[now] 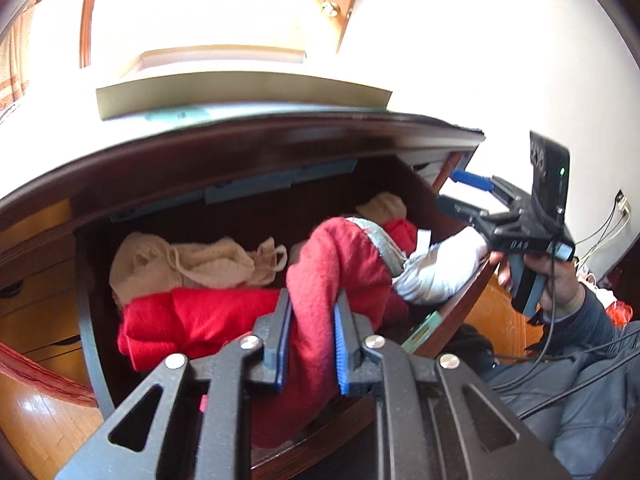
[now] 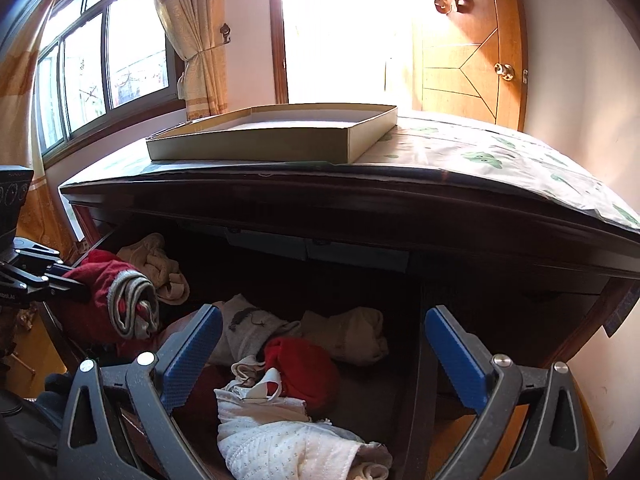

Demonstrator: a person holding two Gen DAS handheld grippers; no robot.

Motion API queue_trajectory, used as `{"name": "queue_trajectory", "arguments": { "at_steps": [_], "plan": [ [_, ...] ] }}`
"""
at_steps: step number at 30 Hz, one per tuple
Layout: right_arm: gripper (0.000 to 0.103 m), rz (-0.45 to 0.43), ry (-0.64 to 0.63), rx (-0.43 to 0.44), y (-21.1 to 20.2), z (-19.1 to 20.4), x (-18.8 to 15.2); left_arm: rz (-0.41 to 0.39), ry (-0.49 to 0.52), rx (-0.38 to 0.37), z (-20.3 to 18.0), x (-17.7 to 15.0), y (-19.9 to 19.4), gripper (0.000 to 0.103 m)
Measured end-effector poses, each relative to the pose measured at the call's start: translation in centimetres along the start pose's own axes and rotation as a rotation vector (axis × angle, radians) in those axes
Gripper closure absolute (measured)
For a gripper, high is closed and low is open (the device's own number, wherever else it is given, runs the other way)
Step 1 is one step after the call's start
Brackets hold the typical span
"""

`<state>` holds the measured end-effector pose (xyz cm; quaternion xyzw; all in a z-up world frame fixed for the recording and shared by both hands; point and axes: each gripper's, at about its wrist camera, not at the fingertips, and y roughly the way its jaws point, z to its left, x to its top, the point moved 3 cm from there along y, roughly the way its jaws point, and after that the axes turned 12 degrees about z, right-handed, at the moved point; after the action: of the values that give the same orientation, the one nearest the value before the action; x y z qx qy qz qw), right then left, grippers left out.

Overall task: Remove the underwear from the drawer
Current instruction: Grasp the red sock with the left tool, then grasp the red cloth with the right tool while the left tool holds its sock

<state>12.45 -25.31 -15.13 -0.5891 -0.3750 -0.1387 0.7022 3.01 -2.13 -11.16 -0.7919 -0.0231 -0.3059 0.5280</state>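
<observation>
Blue-padded fingers of the left gripper (image 1: 312, 344) fill the bottom centre of the left wrist view, clamped together on a bunched fold of red underwear with a grey waistband (image 1: 344, 256); the garment arches up and right from the pads, raised above the other clothes in the drawer (image 1: 90, 320). Behind it, left of centre, lie a folded red garment (image 1: 180, 328) and a beige knit piece (image 1: 180, 264), with white cloth (image 1: 436, 272) spilling over the drawer's right edge. At the right of that view a hand (image 1: 560, 280) holds the right gripper (image 1: 460, 192), its fingers spread. From the right wrist view those fingers (image 2: 192, 356) stand wide apart at the bottom of the frame, gripping nothing, above a white patterned garment (image 2: 288, 440). Higher up, a shallow cardboard box (image 2: 280, 136) rests on the table (image 2: 500, 168).
</observation>
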Motion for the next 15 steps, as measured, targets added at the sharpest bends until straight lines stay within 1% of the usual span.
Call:
{"name": "queue_trajectory", "arguments": {
  "at_steps": [2,5,7,9,11,12,13,15],
  "plan": [
    [0.0,0.006,-0.019,-0.017,0.0,0.2,0.1,-0.037,-0.017,0.004,0.2,0.4,-0.8,0.087],
    [0.001,0.04,-0.045,-0.018,0.4,0.6,0.4,-0.083,-0.036,0.064,0.7,0.9,-1.5,0.087],
    [0.001,0.09,-0.061,-0.004,1.1,0.9,0.7,-0.101,-0.058,0.079,1.1,1.1,-1.8,0.087],
    [0.001,0.146,-0.092,-0.028,1.9,1.4,0.8,-0.112,-0.076,0.078,1.5,1.3,-1.8,0.087],
    [0.003,0.203,-0.122,-0.035,2.9,1.8,0.8,-0.115,-0.089,0.079,2.0,1.3,-1.8,0.087],
    [0.01,0.234,-0.129,-0.03,3.3,1.9,0.8,-0.114,-0.092,0.077,2.1,1.4,-1.7,0.087],
    [0.019,0.26,-0.13,-0.018,3.7,1.9,0.8,-0.112,-0.093,0.075,2.2,1.3,-1.5,0.087],
    [0.029,0.32,-0.118,0.018,4.5,1.7,0.8,-0.109,-0.094,0.071,2.2,1.2,-1.3,0.087]
  ]
}}
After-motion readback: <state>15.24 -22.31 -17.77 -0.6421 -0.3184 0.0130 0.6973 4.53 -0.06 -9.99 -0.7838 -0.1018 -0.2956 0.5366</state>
